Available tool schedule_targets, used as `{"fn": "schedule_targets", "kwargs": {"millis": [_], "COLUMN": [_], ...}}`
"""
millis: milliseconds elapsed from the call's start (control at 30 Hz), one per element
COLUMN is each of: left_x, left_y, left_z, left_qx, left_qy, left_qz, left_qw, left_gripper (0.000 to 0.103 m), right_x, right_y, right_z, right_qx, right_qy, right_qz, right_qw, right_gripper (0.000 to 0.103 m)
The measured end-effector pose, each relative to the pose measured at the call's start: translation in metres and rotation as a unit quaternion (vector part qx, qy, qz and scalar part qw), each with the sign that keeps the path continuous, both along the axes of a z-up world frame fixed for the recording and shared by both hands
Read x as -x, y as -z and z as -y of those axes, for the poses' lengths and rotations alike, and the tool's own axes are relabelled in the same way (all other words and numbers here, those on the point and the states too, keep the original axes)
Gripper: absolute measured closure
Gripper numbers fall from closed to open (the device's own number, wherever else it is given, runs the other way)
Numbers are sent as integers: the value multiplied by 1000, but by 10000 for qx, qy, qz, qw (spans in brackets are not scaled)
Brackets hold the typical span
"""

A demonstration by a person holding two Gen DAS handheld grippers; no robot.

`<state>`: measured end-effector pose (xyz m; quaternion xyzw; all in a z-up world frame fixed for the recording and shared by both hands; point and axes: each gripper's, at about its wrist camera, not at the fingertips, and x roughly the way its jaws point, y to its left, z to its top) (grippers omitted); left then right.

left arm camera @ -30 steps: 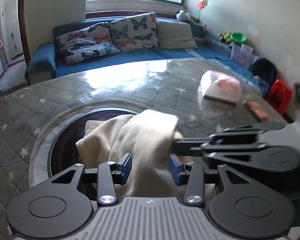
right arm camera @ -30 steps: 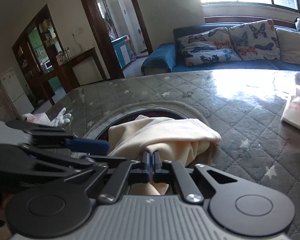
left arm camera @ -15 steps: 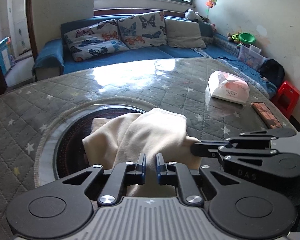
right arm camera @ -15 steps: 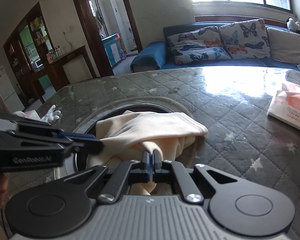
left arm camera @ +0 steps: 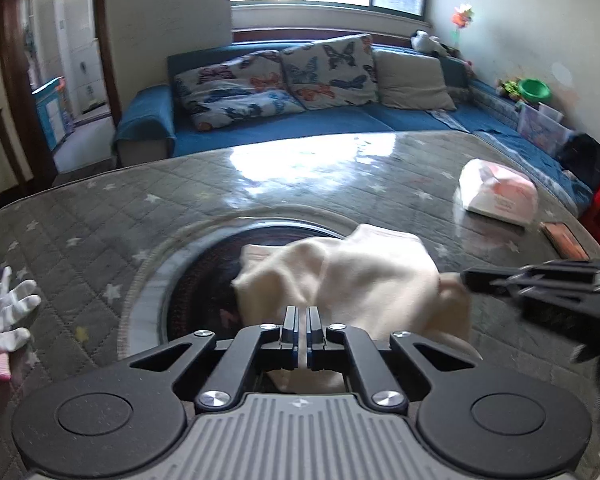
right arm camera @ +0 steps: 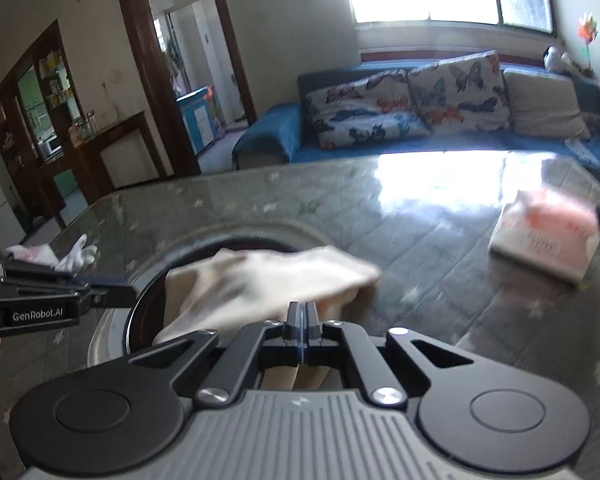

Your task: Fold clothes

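So the left gripper (left arm camera: 301, 317), wide open a second ago, has now clamped the cream cloth (left arm camera: 364, 276) like the right gripper (right arm camera: 301, 315); it's bunched just ahead of both, on the grey starry table (left arm camera: 100, 216), blue sofa (left arm camera: 340, 120) beyond.

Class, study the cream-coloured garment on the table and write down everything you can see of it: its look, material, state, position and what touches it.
The cream-coloured garment looks like soft, plain, thick knit fabric, bunched into a loose mound with rounded folds and no print. It lies on the grey star-patterned quilted table cover, partly over the dark round inset at its middle. Its near edge runs between the fingers of both tools: the left gripper and the right gripper are each shut on it. The right wrist view is blurred, so finer detail is unclear.
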<state>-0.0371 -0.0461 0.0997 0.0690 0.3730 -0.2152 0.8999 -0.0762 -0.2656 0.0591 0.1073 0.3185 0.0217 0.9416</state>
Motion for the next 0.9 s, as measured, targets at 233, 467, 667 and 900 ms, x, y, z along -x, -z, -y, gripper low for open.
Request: {"fn": "schedule_targets", "kwargs": {"millis": [233, 467, 667, 900], "left_x": [9, 25, 24, 32], "left_y": [-4, 8, 13, 5], "left_z": [7, 46, 42, 30], "left_qx": [389, 49, 303, 330], "left_qy": [521, 911, 759, 707], "left_qz": [-159, 155, 413, 954], "left_qw": [9978, 9957, 9958, 9924], "left_gripper": [88, 43, 3, 0], "right_x": [-3, 5, 18, 29], "right_y": [-15, -2, -6, -9], "right_z": [8, 11, 12, 5], "right_qx": [8, 29, 220, 387], "right_qy": [22, 125, 150, 208], "right_qz": [129, -57, 144, 422], "right_qw": [9999, 9999, 9995, 9981], "right_gripper": [102, 94, 65, 31]}}
